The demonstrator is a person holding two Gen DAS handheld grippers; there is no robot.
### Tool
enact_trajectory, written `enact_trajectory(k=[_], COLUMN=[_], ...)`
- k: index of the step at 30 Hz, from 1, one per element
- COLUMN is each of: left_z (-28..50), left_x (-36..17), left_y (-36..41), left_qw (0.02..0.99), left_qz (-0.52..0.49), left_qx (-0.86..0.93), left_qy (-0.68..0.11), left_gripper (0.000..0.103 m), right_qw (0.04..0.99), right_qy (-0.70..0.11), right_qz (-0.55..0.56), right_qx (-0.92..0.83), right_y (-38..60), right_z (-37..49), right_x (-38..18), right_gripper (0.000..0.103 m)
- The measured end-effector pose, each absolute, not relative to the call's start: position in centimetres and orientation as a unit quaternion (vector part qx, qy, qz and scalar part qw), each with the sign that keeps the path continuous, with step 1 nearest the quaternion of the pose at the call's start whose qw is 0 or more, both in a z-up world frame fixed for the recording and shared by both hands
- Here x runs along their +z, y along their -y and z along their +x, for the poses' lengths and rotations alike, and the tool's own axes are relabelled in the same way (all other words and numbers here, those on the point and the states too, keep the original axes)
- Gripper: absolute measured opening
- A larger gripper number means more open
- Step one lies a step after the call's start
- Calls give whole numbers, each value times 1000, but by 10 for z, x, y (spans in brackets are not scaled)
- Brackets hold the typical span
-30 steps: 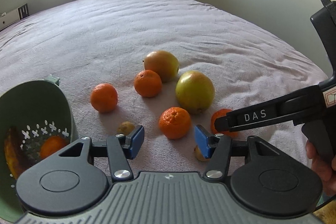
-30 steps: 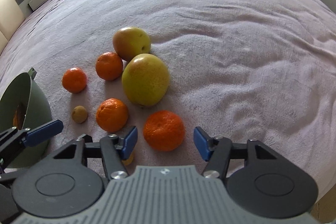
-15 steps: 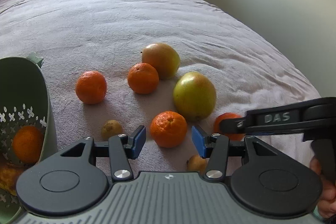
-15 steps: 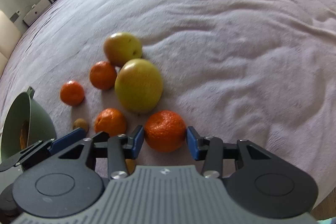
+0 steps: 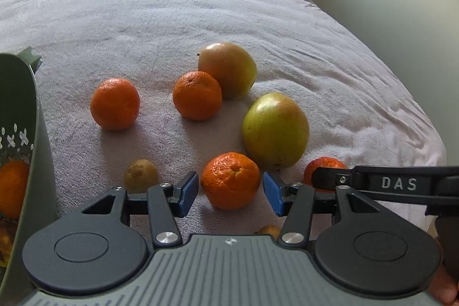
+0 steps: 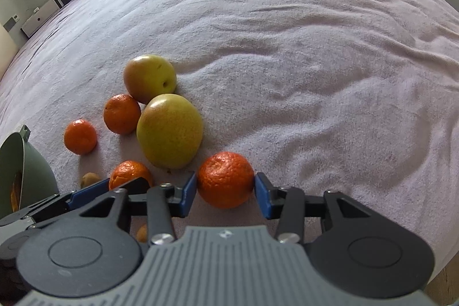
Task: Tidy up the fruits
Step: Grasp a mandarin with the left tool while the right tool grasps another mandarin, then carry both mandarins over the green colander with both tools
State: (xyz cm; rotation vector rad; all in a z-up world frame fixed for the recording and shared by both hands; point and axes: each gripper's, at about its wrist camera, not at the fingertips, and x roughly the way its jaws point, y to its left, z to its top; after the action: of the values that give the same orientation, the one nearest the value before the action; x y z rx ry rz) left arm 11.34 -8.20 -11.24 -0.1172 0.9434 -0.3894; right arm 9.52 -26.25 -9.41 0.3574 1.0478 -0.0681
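Mandarins, two in play. Your right gripper (image 6: pixel 225 192) has one mandarin (image 6: pixel 225 179) pinched between its blue pads, both faces pressed to the peel; the jaws closed onto it moments ago. It sits at the near right end of the fruit cluster on the pink blanket (image 6: pixel 315 48).

Your left gripper (image 5: pixel 231 195) stands half open around a second mandarin (image 5: pixel 231 180), pads clear of the peel on either side, nothing gripped yet. That fruit lies just near of the big yellow-green fruit (image 5: pixel 274 129).

Further out: two loose mandarins and another yellow-green fruit beyond, a small brown fruit (image 5: pixel 140 174) to the near left. Green colander (image 5: pixel 31 151) at far left, tilted, already holding an orange fruit and something yellow.

Judged step: secure both, then carry to the colander.
- Left: settle lower so the pads meet the widest part of the mandarin before you squeeze. Close gently; soft peel, and the blanket gives underneath.
- Right: lift straight up, since the big yellow-green fruit sits close and could roll if nudged.
- Your two grippers sit nearly side by side, the left's finger showing in the right wrist view. Raise one first to avoid a clash.
- Mind the colander's tilt when you drop fruit in.
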Motion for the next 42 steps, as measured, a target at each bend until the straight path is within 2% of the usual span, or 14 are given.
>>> enact_trajectory(k=[3, 5, 8, 15, 24, 34, 42], left_z=[116, 116, 115, 110, 92, 71, 69], left_x=[-115, -115, -114, -101, -55, -13, -1], left_y=[80, 80, 81, 81, 67, 26, -25], left_qw=[868, 866, 866, 871, 889, 905, 903], left_qz=[-67, -75, -70, -64, -58, -65, -96], left_qx=[-185, -190, -192, -185, -171, -128, -68], left_qy=[-456, -457, -457, -450, -421, -400, -413], left_gripper=[59, 53, 52, 51, 51, 51, 51], right_qw=[851, 851, 851, 856, 880, 905, 915], right_qy=[-497, -497, -497, -491, -455, -413, -386], right_qz=[167, 166, 164, 160, 134, 82, 31], right_qx=[-32, -32, -32, -32, -7, 56, 117], right_y=[262, 262, 262, 259, 239, 191, 142], right_z=[95, 95, 95, 93, 84, 71, 66], right_x=[-94, -94, -93, -85, -56, -22, -5], right_gripper=[42, 42, 42, 42, 42, 41, 41])
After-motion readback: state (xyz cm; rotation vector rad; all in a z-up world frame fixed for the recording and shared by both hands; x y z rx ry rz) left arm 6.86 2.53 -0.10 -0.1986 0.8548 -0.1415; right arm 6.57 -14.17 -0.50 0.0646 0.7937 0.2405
